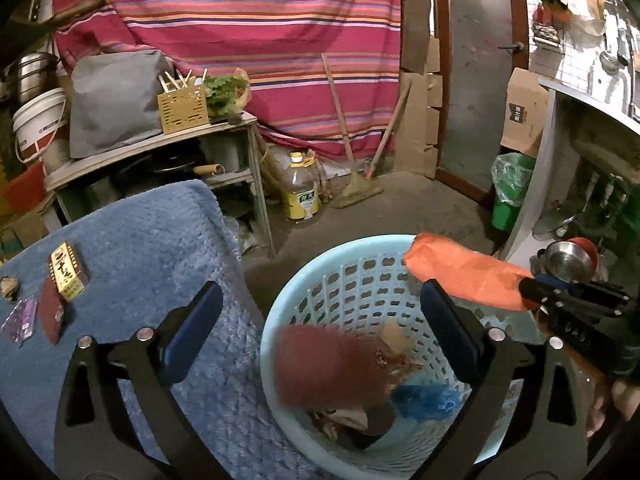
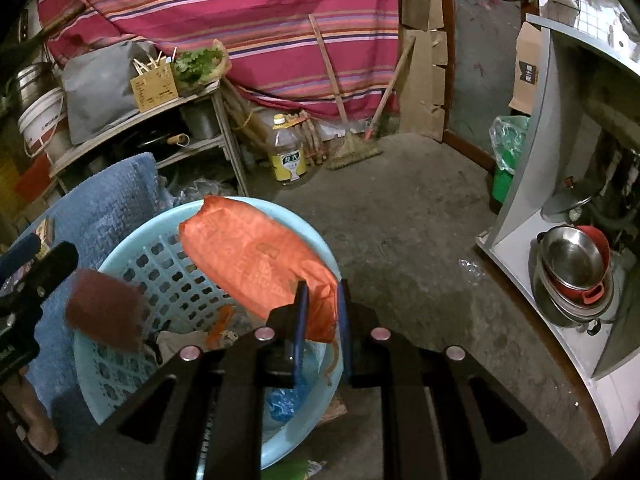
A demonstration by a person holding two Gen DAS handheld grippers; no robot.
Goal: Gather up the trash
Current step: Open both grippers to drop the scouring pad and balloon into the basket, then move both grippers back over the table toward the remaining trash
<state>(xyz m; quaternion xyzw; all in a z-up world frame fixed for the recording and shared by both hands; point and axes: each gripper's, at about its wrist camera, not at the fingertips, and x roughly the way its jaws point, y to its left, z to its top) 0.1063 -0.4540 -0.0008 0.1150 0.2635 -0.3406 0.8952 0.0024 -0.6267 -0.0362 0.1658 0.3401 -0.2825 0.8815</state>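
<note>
My left gripper (image 1: 320, 292) stands wide open over a light blue perforated basket (image 1: 352, 280). A dark red packet (image 1: 328, 364), blurred, is in the air inside the basket rim, clear of both pads. My right gripper (image 2: 322, 288) is shut on one end of an orange packet (image 2: 248, 256), which hangs over the basket (image 2: 168, 264). The red packet (image 2: 106, 308) shows just below the left gripper (image 2: 44, 254). Paper scraps and a blue bag (image 1: 424, 398) lie in the basket. On the blue towel (image 1: 152, 240) lie a yellow-brown box (image 1: 67, 271), another dark red packet (image 1: 51, 312) and a purple wrapper (image 1: 20, 320).
A wooden shelf (image 1: 224, 128) with a grey bag and greens stands behind the towel. An oil bottle (image 1: 301, 190) and brooms lean by the striped cloth. A green bin (image 1: 510, 192) sits by the door. To the right, a white counter holds stacked pots (image 2: 576, 268).
</note>
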